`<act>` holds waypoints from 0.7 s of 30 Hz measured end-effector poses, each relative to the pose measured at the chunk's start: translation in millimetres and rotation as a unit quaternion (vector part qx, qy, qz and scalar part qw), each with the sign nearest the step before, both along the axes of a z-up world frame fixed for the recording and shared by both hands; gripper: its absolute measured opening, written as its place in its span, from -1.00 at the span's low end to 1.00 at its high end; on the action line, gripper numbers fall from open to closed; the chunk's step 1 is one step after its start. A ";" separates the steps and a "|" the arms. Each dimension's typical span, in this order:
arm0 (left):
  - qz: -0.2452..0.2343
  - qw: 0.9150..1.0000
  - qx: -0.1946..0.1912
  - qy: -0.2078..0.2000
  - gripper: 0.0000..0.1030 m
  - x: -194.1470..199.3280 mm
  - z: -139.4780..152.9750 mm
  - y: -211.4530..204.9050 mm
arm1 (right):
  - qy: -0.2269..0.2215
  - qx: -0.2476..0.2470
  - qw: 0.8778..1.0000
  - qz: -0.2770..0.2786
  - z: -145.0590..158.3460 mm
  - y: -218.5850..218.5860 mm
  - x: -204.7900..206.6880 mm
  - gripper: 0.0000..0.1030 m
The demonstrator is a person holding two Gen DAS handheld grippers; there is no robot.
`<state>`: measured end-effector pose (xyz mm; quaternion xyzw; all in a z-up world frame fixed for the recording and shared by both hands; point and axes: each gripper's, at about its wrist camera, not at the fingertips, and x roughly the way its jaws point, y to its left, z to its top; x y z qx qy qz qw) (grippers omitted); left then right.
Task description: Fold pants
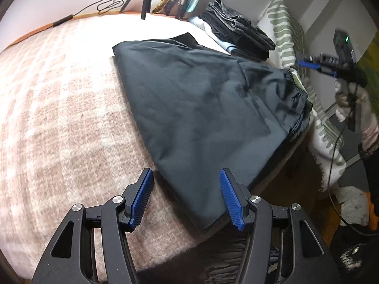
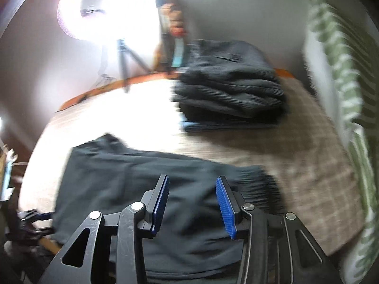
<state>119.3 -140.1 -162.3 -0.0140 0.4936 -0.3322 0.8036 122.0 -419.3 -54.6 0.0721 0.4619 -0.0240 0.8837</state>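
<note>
Pants [image 1: 201, 108] lay folded on the blanket [image 1: 59, 118], long axis running near-to-far. Left gripper [image 1: 187, 198], jaws spread and empty, straddled their near corner (closer arm); right gripper [image 2: 192, 203] hovered spread above.

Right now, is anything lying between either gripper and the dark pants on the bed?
Nothing visible. The left gripper is open right at the near edge of the pants, and the right gripper is open above them. The stack of folded clothes sits beyond the pants, out of the way.
</note>
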 end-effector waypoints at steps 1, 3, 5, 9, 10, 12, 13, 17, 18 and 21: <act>0.003 1.000 0.001 -0.005 0.11 -3.0 0.2 0.1 | -0.003 0.010 1.000 0.013 1.0 13.7 1.0 -0.16; 0.009 1.000 -0.006 -0.006 0.12 -7.6 -0.3 1.4 | -0.006 0.033 0.998 0.044 1.8 41.6 6.7 -0.10; 0.018 1.000 -0.016 -0.007 0.12 -12.2 -1.1 2.5 | -0.004 0.051 0.996 0.072 -0.3 68.6 14.0 0.05; 0.038 0.998 -0.046 -0.002 0.12 -16.8 -1.9 6.4 | 0.012 0.062 0.989 0.132 -16.1 132.6 33.4 0.18; 0.044 0.997 -0.059 0.003 0.12 -16.9 -2.5 7.8 | 0.020 0.061 0.987 0.150 -22.4 151.6 40.5 0.18; 0.055 0.995 -0.085 0.012 0.12 -15.9 -4.2 10.2 | 0.034 0.057 0.983 0.171 -34.1 177.7 52.4 0.17; 0.062 0.993 -0.101 0.016 0.12 -15.3 -5.2 11.9 | 0.046 0.059 0.981 0.180 -41.8 193.7 61.2 0.18; 0.088 0.985 -0.147 0.028 0.12 -13.2 -9.2 19.9 | 0.083 0.076 0.974 0.194 -67.2 232.4 88.0 0.17; 0.092 0.983 -0.158 0.028 0.09 -13.0 -9.7 21.9 | 0.091 0.072 0.974 0.196 -73.9 241.2 95.1 0.17; 0.094 0.979 -0.179 0.015 0.08 -14.0 -7.5 24.4 | 0.118 0.053 0.971 0.200 -93.4 262.8 113.1 0.17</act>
